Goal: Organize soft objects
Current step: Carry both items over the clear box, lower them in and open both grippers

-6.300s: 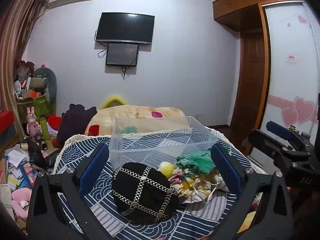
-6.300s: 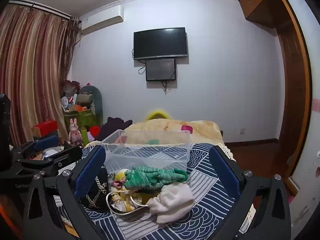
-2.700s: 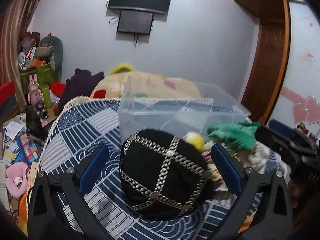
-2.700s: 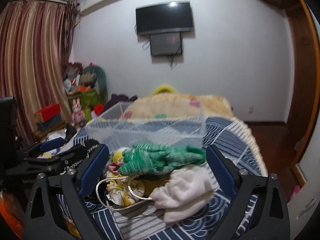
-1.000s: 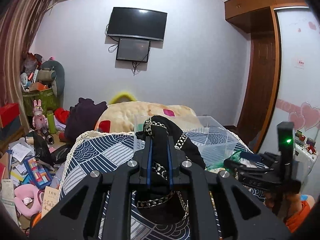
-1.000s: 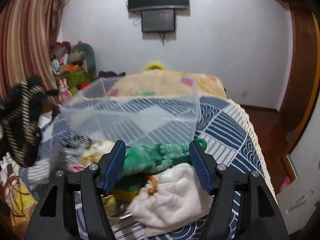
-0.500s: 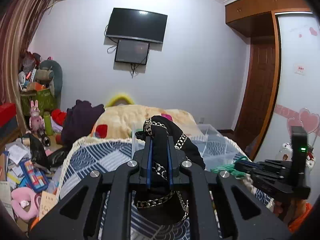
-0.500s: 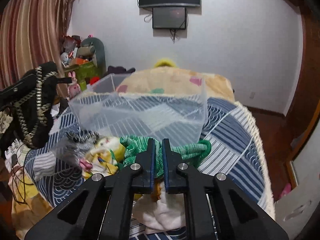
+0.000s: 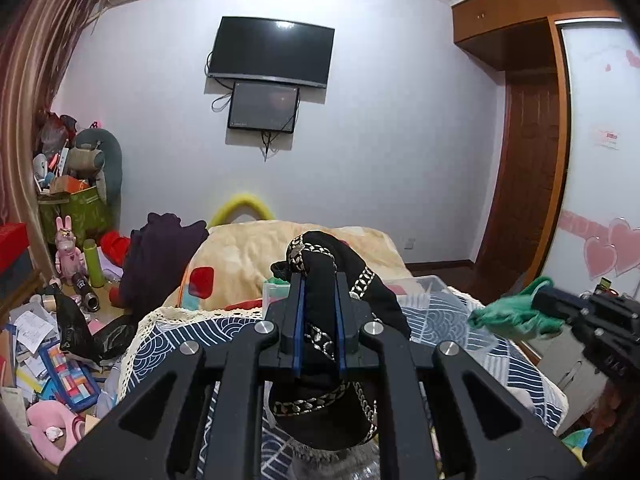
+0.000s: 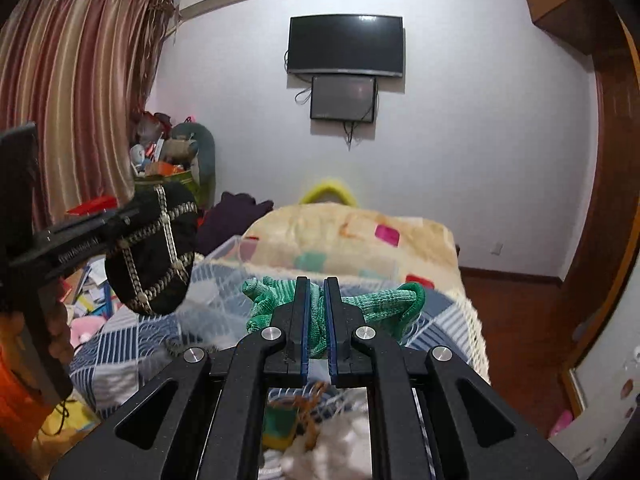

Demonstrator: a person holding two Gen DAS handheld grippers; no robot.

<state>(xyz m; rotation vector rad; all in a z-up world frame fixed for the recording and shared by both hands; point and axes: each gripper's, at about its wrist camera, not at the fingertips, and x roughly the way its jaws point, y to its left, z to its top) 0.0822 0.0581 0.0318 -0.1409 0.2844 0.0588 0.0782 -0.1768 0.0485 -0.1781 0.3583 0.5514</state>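
My left gripper point(image 9: 317, 280) is shut on a black hat with silver chain trim point(image 9: 352, 296) and holds it up above the table; the hat also shows in the right wrist view point(image 10: 154, 256). My right gripper point(image 10: 315, 284) is shut on a green knitted cloth point(image 10: 380, 300), lifted above the table; the cloth also shows in the left wrist view point(image 9: 508, 314). A clear plastic box point(image 9: 432, 286) stands behind both on the blue patterned tablecloth point(image 9: 160, 356). A white cloth point(image 10: 344, 452) and other soft items lie below my right gripper.
A bed with a cream blanket point(image 9: 248, 252) lies beyond the table. Clutter covers the floor on the left point(image 9: 48, 352). A dark garment point(image 9: 160, 252) hangs by the bed. A wooden door point(image 9: 524, 176) is at the right. A TV point(image 9: 272, 52) hangs on the wall.
Both grippers closed on their items and lifted them: the left raised the black hat, the right closed on the green cloth and raised it off the pile.
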